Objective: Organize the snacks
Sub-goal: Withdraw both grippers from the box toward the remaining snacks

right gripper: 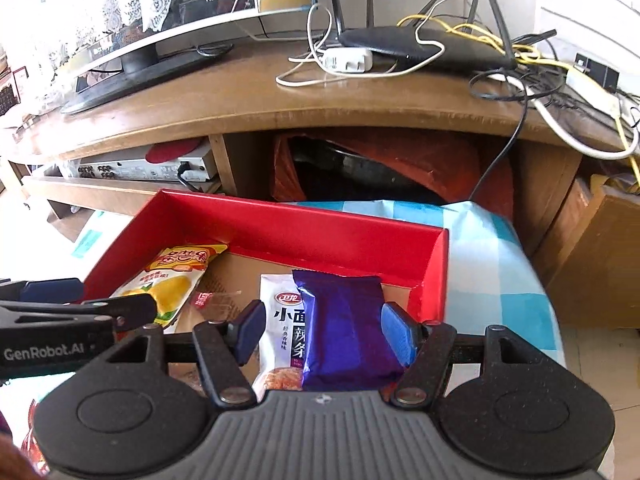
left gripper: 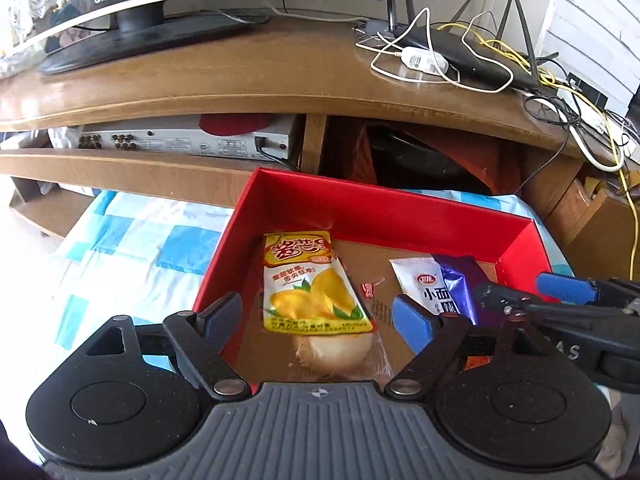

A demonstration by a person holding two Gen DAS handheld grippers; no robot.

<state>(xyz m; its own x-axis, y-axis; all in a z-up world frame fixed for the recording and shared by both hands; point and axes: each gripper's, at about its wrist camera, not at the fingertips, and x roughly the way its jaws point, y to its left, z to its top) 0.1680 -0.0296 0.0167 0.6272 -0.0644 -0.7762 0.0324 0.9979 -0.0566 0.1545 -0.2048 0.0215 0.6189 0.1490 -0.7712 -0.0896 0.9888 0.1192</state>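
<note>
Cloth: a blue-and-white checked cloth (left gripper: 132,248) covers the surface under the box, showing at its left and right.
Box: a red box (left gripper: 384,204) with a brown cardboard floor sits on the cloth, in front of a wooden TV stand (left gripper: 248,76).
Left gripper: the left gripper (left gripper: 318,316) hovers over the left part of the box with its jaws spread wide; the pads stand clear on either side of the yellow packet and press on nothing.
Yellow snack: a yellow mango packet (left gripper: 312,284) lies flat on the box floor near the left wall, its lower end resting over a clear-wrapped round bun (left gripper: 334,350).
Small wrapper: a small red-and-clear wrapper (left gripper: 370,286) lies on the floor between the yellow packet and the white one.
White snack: a white packet (right gripper: 280,336) with red printing lies flat right of centre.
Purple snack: a purple packet (right gripper: 346,328) lies partly over the white packet's right edge, near the box's right wall.
Right gripper: the right gripper (right gripper: 324,330) is parted over these two; whether its right pad touches the purple packet's edge I cannot tell.
Stand top: a black router (right gripper: 424,46) sits among tangled cables.
</note>
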